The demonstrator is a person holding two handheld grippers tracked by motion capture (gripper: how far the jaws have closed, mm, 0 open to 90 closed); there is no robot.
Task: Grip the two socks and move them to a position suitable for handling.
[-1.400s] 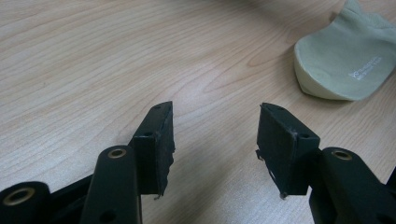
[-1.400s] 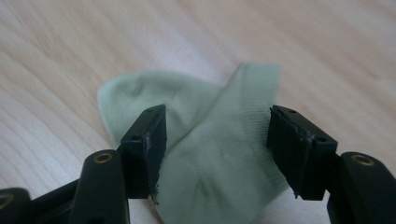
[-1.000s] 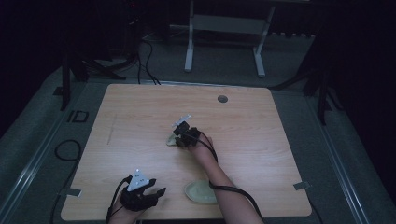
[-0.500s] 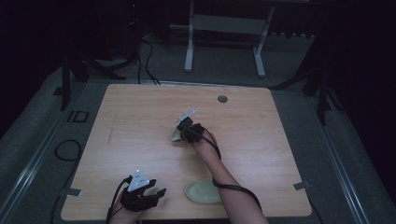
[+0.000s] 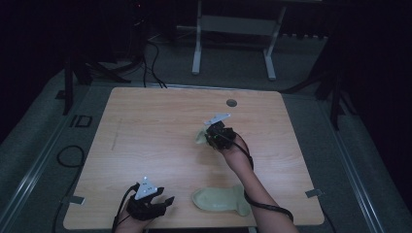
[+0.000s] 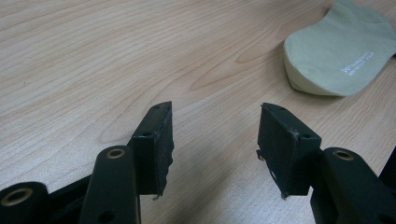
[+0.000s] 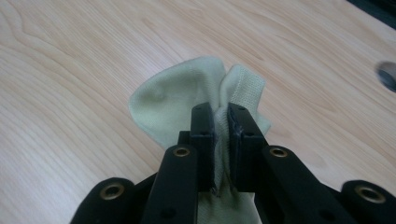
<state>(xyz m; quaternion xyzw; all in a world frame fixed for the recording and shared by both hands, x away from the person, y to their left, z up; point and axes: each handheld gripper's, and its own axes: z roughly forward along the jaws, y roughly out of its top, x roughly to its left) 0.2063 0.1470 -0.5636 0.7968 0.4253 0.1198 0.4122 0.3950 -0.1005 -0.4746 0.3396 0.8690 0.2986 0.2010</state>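
While the right gripper (image 5: pixel 210 136) pinched a soft, ribbed pale-green sock (image 7: pixel 187 98) near mid-bench, bare woodgrain bench (image 5: pixel 145 131) lay open all around it. Left gripper (image 6: pixel 215 140) sat near the front edge, jaws apart, holding nothing, beside a second flat sock (image 5: pixel 221 199). Versus 1.0 s earlier, the right gripper had shifted slightly farther from the front edge.

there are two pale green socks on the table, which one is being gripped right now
The sock near the table's middle: the right gripper has its jaws shut on its bunched fabric. The other sock lies flat and untouched at the near edge, beside the open left gripper.
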